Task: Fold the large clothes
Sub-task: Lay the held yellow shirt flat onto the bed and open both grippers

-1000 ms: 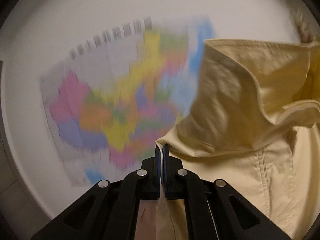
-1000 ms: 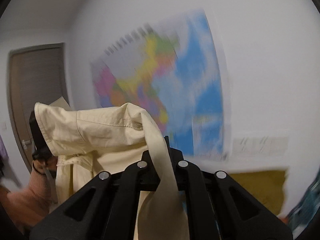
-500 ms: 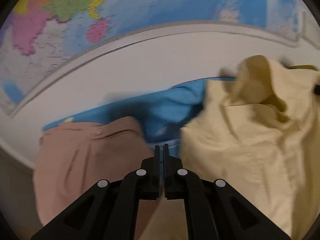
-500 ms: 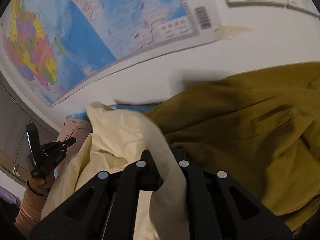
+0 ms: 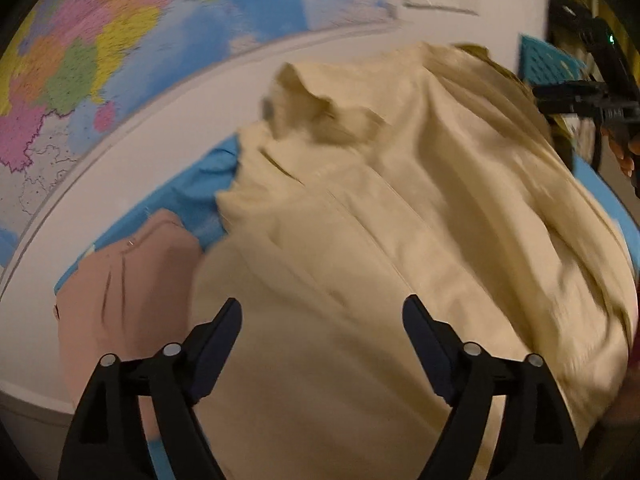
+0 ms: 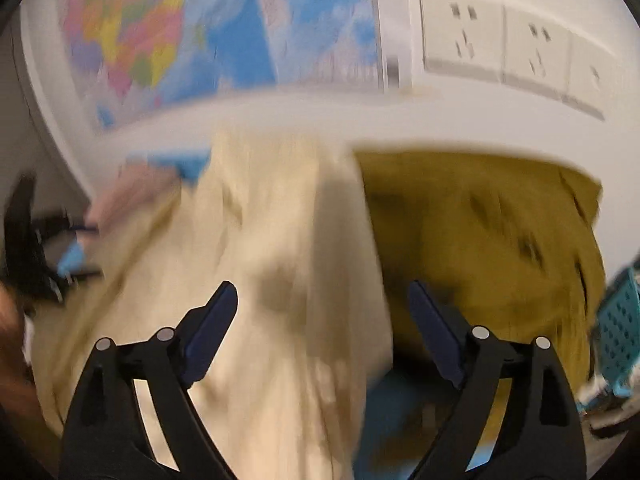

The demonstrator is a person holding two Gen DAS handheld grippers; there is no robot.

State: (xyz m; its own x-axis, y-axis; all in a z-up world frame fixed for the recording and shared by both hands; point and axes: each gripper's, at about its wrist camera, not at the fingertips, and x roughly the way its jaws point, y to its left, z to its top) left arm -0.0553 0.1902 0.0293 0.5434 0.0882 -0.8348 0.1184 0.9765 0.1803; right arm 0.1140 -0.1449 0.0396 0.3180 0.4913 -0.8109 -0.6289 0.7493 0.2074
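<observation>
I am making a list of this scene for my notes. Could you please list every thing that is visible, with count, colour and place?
cream shirt: 1, pale yellow, spread over the blue surface, centre.
mustard garment: 1, dark yellow, right of the cream shirt.
pink garment: 1, dusty pink, left of the cream shirt.
blue surface: 1, blue, under the clothes.
basket: 1, teal, far right.
map: 1, multicoloured, on the wall.
sockets: several, white, on the wall.
left tool: 1, black, jaws just opened, nothing between them.
right tool: 1, black, the same.
</observation>
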